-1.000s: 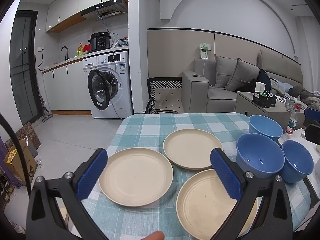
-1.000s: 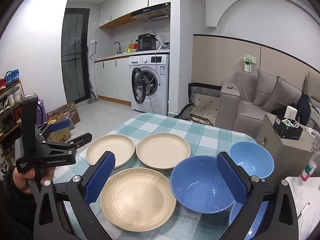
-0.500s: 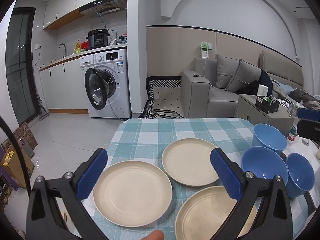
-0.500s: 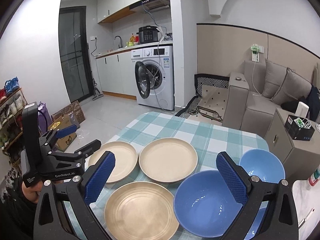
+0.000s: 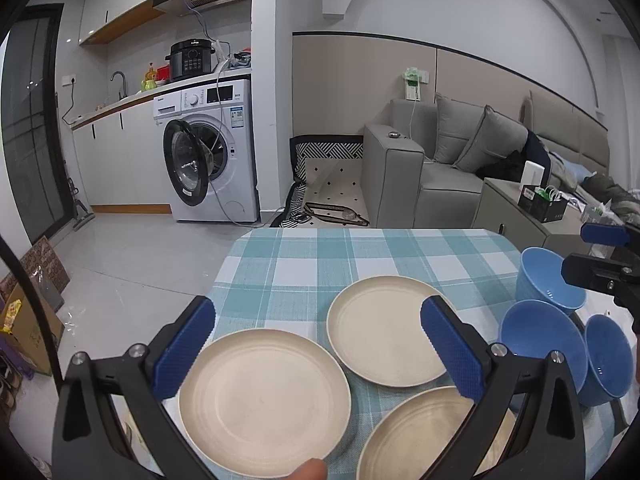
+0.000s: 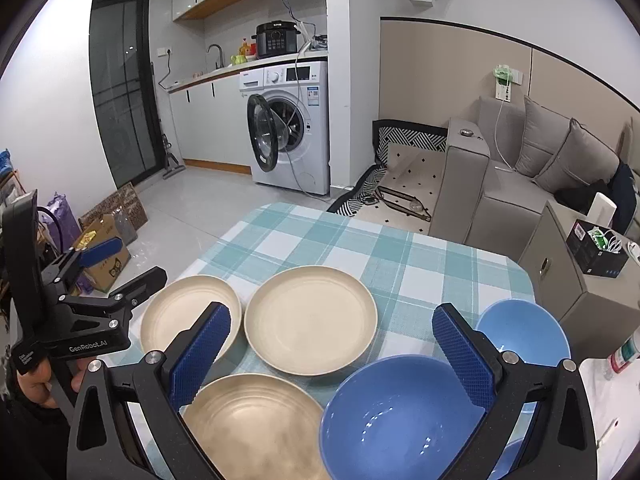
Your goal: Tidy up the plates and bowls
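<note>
on the checked tablecloth (image 5: 360, 256) sit three cream plates and three blue bowls; in the left wrist view the near-left plate (image 5: 264, 396) lies at the bottom middle, the far plate (image 5: 388, 328) is just to its upper right, and the third plate (image 5: 432, 436) is at the bottom right; none of them seem to touch, and nothing is stacked yet.

the plates look hard, thin and light, maybe a smooth plastic; they lie flat, so i think the raised rim is the only place to pinch, and it may be slippery; the bowls look stiff and light too, and their tall edge should be easy to grab.

the left gripper (image 5: 318, 356) has its tongs spread wide with nothing in them, hanging over the near-left plate; the right gripper (image 6: 330, 356) is also spread wide and empty, over the big bowl (image 6: 396, 416) at the bottom of its frame.

the left view shows all three bowls bunched at the right edge, with the small bowl (image 5: 608, 356) in clear sight; the right view shows just a sliver of that one; the right view does show a hand (image 6: 34, 380) holding the left tool at the lower left, and the far bowl (image 6: 520, 336) from above.
</note>
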A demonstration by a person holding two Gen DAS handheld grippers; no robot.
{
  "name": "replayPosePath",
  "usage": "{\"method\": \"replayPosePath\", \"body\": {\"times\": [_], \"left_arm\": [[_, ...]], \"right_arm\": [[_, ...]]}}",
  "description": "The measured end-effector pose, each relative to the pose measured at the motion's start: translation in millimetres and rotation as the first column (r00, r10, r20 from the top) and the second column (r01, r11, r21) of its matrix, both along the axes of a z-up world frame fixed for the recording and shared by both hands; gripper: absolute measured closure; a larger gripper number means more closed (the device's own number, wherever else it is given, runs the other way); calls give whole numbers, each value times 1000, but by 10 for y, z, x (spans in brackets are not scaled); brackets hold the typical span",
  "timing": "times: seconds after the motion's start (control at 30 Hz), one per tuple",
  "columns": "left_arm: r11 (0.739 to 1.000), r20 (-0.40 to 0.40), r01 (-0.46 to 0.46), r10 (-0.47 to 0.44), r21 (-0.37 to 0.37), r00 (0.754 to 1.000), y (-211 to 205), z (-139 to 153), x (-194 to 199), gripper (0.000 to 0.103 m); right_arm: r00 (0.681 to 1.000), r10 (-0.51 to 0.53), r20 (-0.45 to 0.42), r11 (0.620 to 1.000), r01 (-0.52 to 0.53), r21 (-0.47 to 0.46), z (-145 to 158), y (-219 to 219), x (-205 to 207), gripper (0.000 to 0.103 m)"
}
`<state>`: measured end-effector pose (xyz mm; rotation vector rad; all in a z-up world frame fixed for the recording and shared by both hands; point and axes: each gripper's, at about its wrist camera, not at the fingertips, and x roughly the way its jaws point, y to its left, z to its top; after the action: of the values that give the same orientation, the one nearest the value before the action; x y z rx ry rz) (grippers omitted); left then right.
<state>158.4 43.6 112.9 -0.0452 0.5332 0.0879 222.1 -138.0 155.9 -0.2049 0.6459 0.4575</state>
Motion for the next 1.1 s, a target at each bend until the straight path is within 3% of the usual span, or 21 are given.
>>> {"method": "replayPosePath", "body": {"times": [0.5, 0.67, 1.1], "left_arm": [[1000, -113, -21, 21, 0, 993, 74, -275, 583, 0], [1000, -183, 5, -10, -29, 983, 132, -360, 788, 0], [999, -286, 44, -45, -11, 957, 80, -645, 1055, 0]], "right_arm": [[984, -91, -155, 996, 88, -30, -404, 39, 748, 0], [973, -109, -204, 994, 102, -45, -561, 40, 953, 0], [945, -133, -298, 990, 110, -91, -902, 82, 1292, 0]]}}
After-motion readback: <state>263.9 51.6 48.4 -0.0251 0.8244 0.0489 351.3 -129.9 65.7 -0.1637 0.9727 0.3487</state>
